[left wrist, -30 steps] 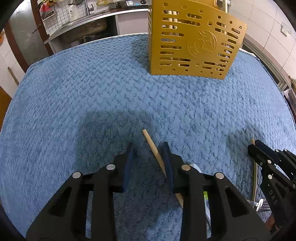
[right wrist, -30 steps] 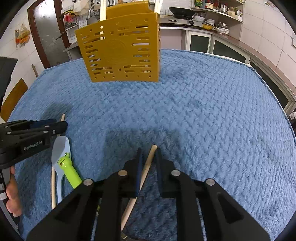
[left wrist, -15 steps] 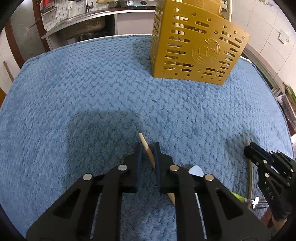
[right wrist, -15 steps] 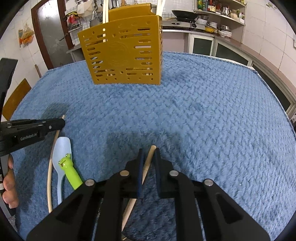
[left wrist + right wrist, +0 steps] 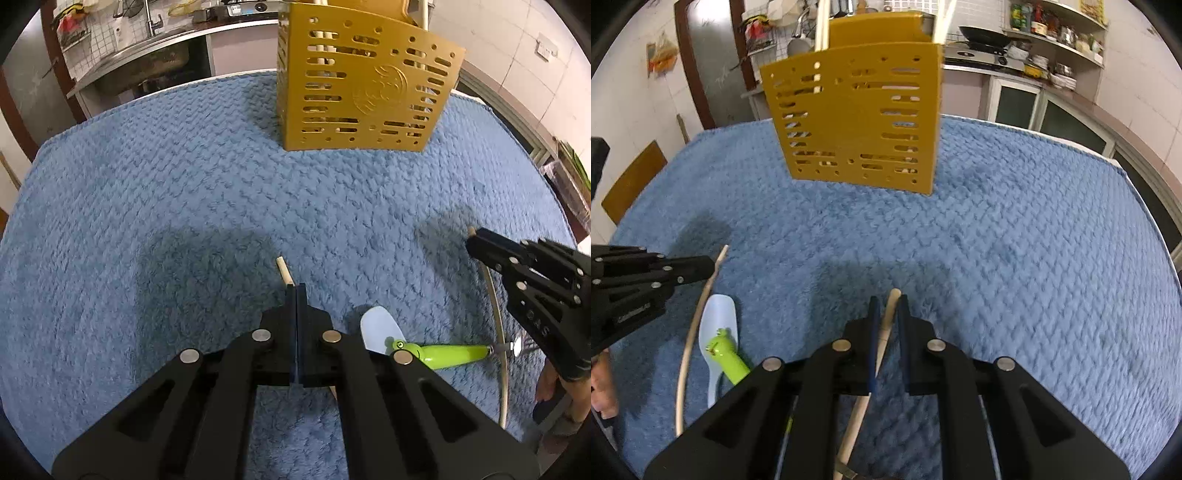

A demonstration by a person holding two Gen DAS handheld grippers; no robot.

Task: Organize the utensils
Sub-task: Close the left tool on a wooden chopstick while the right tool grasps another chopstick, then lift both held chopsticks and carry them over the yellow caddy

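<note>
My left gripper point(image 5: 296, 290) is shut, its pads meeting with no gap. A thin wooden stick point(image 5: 283, 269) pokes out just ahead of its tips and runs on at a slant under the fingers; whether the tips pinch it is unclear. My right gripper point(image 5: 888, 301) is shut on a second wooden stick point(image 5: 886, 325), which lies along the narrow slot between the pads. Each wrist view shows the other gripper low at its side: the right gripper point(image 5: 474, 240) and the left gripper point(image 5: 708, 266). A yellow slotted utensil holder point(image 5: 365, 85) stands upright at the far side with sticks in it.
A blue textured cloth point(image 5: 184, 184) covers the table. A pale blue spatula point(image 5: 380, 328) with a green frog handle lies between the grippers, a metal fork point(image 5: 513, 346) at its end. A person's hand point(image 5: 604, 387) shows at the left edge. Kitchen counters lie beyond.
The left jaws have closed from wide apart to fully together over the stick, which has kept its slant on the cloth. The right gripper has kept its narrow grip on its stick.
</note>
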